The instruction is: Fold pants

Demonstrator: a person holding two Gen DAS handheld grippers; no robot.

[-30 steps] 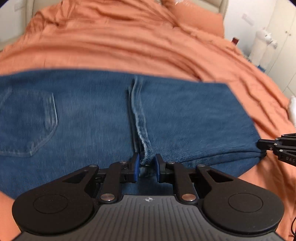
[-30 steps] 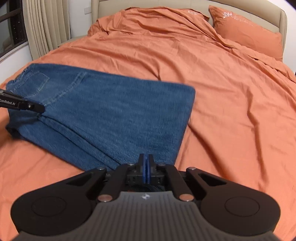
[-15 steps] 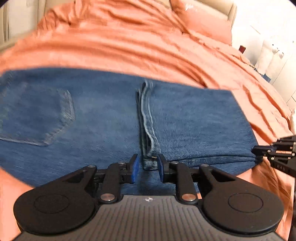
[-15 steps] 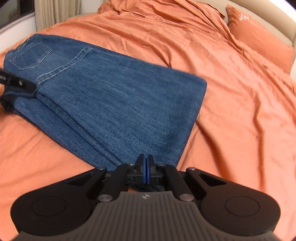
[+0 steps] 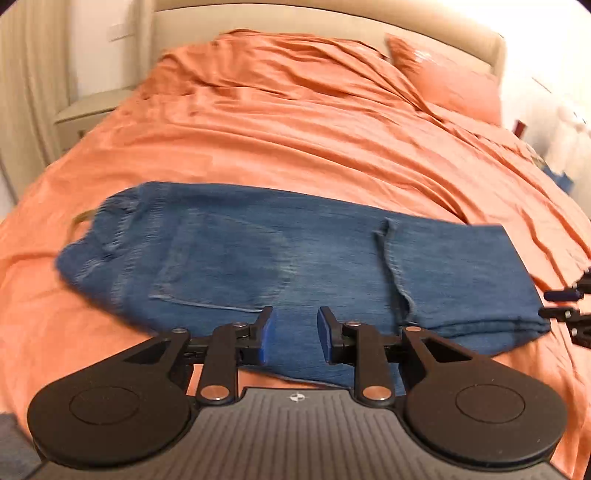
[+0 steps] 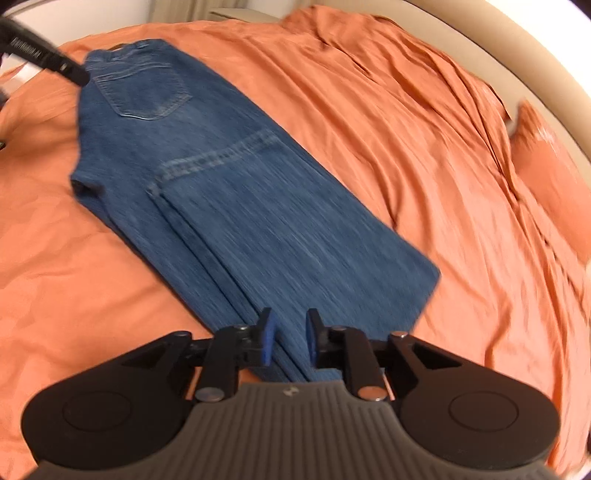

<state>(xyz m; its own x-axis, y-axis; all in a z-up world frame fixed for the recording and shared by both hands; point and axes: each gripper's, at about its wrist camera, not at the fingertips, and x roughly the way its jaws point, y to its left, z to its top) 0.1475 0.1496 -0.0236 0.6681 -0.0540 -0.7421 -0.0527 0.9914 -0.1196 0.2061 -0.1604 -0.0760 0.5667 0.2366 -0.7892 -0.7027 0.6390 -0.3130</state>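
Blue jeans lie folded flat on the orange bedspread, waistband at the left and the folded end at the right in the left wrist view. My left gripper hovers above their near edge, its jaws opening, nothing between the blue pads. In the right wrist view the jeans stretch away from my right gripper, back pocket at the far end. Its jaws are opening too and hold nothing; denim lies below them. The right gripper's tips show at the right edge of the left view.
An orange pillow rests against the beige headboard at the far end of the bed. A bedside table and curtains stand at the left. White items sit beside the bed at the right.
Both grippers let go of the jeans and drew back and up. The left jaws widened; the right jaws, shut before, parted. The right wrist rolled, so the jeans now run diagonally in its view.
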